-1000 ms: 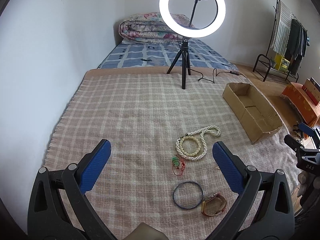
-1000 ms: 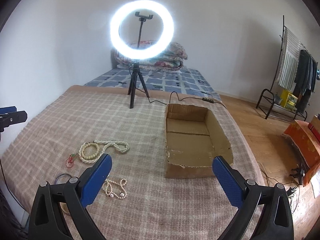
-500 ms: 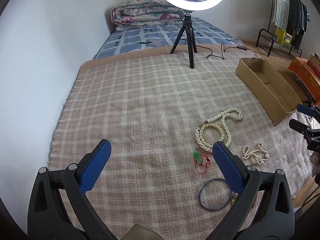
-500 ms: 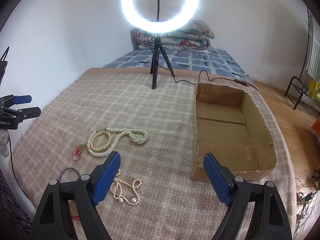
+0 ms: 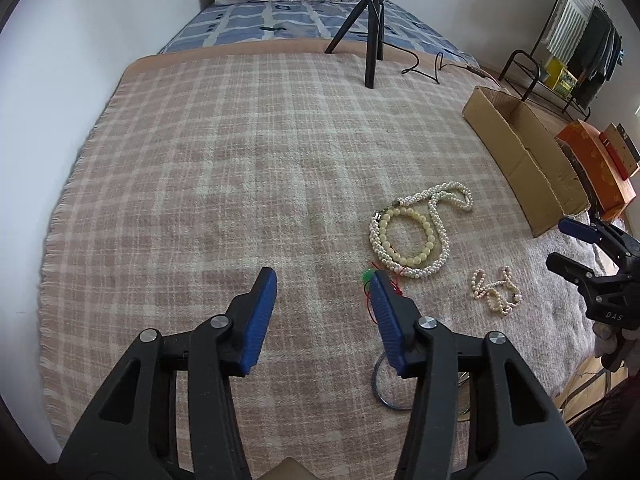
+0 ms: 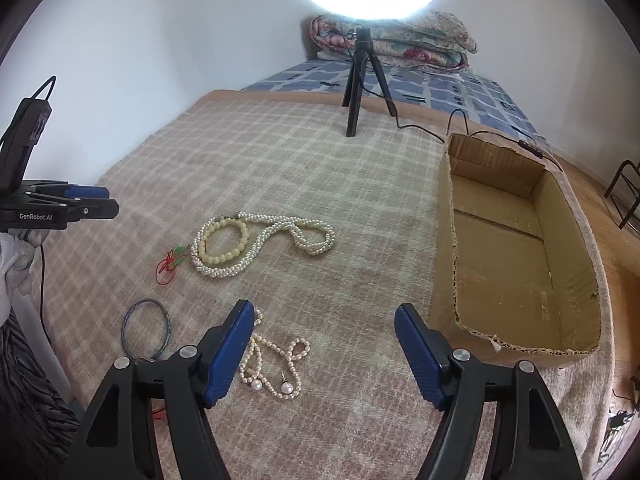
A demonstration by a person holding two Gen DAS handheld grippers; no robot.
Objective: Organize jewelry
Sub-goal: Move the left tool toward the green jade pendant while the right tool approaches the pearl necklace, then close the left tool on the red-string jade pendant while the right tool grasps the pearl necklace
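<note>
- Left wrist view only: orange box (image 5: pixel 596 164) on the floor far right, clothes rack (image 5: pixel 576 40) behind it. The cardboard box (image 5: pixel 520 160) appears side-on, interior hidden.
- Right wrist view only: the cardboard box (image 6: pixel 516 248) interior, bare; the thin blue bangle (image 6: pixel 146 330) in full, where the left view shows just an arc of it (image 5: pixel 384 392) behind a finger.
- Both views: long pearl necklace (image 6: pixel 264 240) (image 5: pixel 420 232) mid-blanket with a cream bead bracelet (image 6: pixel 224 240) lying in its loop, red cord charm (image 6: pixel 170 266) at its left end, small pearl strand (image 6: pixel 276 364) (image 5: pixel 496 290) nearer.
- Left gripper (image 5: pixel 322 280): pitched steeply down over the plaid blanket (image 5: pixel 240 160), jaws just been closing, about half apart, nothing between; right pad beside the red cord.
- Right gripper (image 6: pixel 324 314): angled down, jaws just been closing, gap wide, empty; small pearl strand lies below, by the left pad, untouched.
</note>
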